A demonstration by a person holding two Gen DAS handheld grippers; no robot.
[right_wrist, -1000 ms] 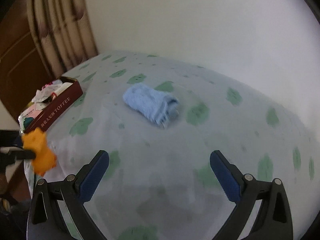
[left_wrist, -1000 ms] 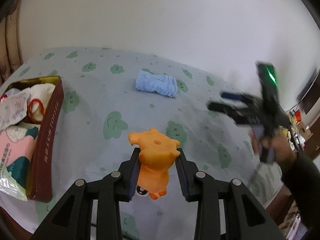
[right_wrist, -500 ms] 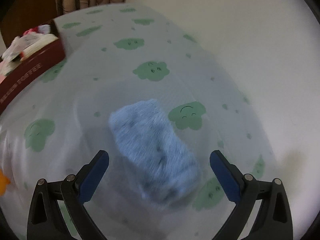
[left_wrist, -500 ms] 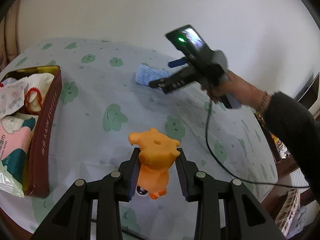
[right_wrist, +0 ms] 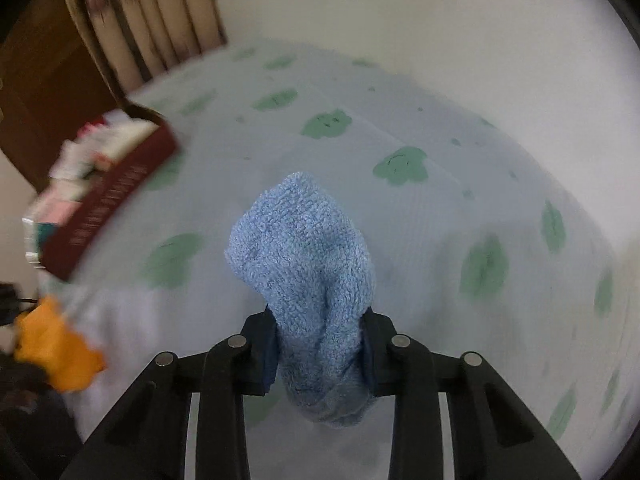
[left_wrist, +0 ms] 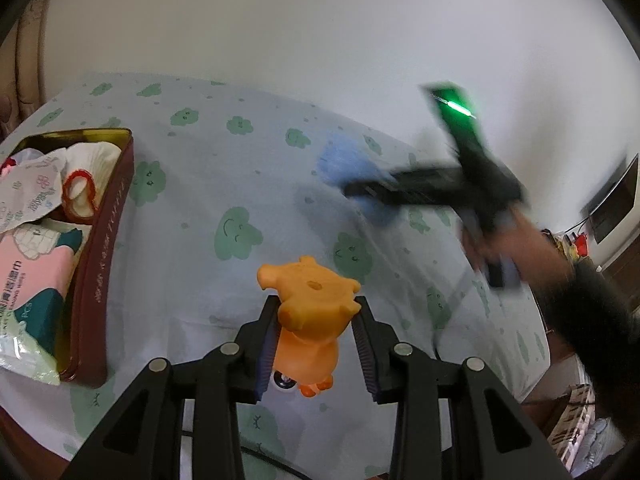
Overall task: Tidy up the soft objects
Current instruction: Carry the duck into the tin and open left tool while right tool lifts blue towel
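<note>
Pale-blue sheeting printed with green clouds covers the bed (right_wrist: 440,216). Blue rolled towel (right_wrist: 312,264) sits between the pads of the right hand-held gripper (right_wrist: 320,356), whose jaws are closing and already pinch its near end. Orange soft toy (left_wrist: 310,312) is clamped in the left hand-held gripper (left_wrist: 316,344). Dark-red tin (left_wrist: 108,240) of packets lies at far left.
</note>
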